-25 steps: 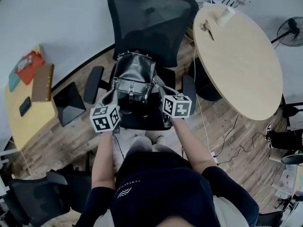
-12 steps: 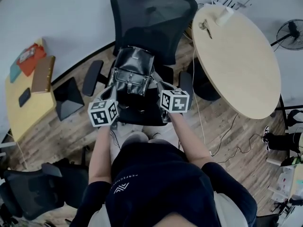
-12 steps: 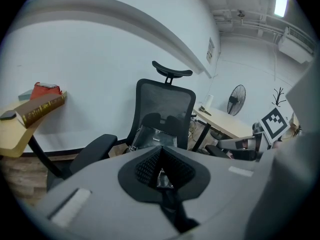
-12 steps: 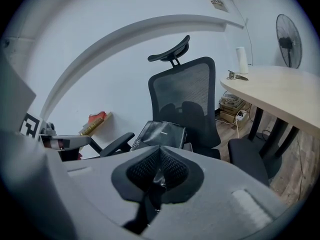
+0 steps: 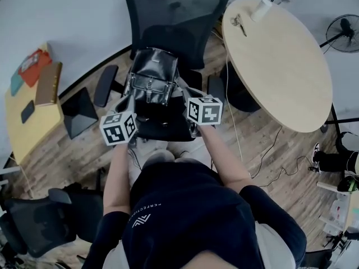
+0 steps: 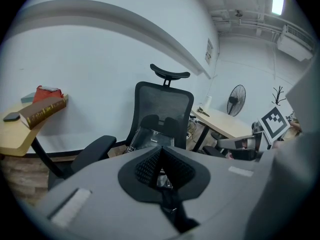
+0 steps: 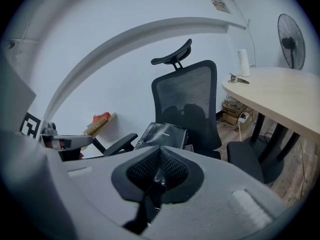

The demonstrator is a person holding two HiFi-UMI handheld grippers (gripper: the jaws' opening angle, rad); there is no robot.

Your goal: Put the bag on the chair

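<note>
Bag (image 5: 150,83) appears set on the chair (image 5: 168,21) seat, your left gripper (image 6: 161,171) and right gripper (image 7: 159,176) each clenched on its straps (image 6: 170,204), so releasing and withdrawing both remains.

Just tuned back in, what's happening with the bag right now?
A person is working two handheld grippers. The left gripper and the right gripper are each shut on a strap of the black leather bag, one at each side. The bag stands upright over the seat of the black mesh office chair, against its backrest. Whether its full weight is on the seat cannot be told, and neither gripper has let go yet.
</note>
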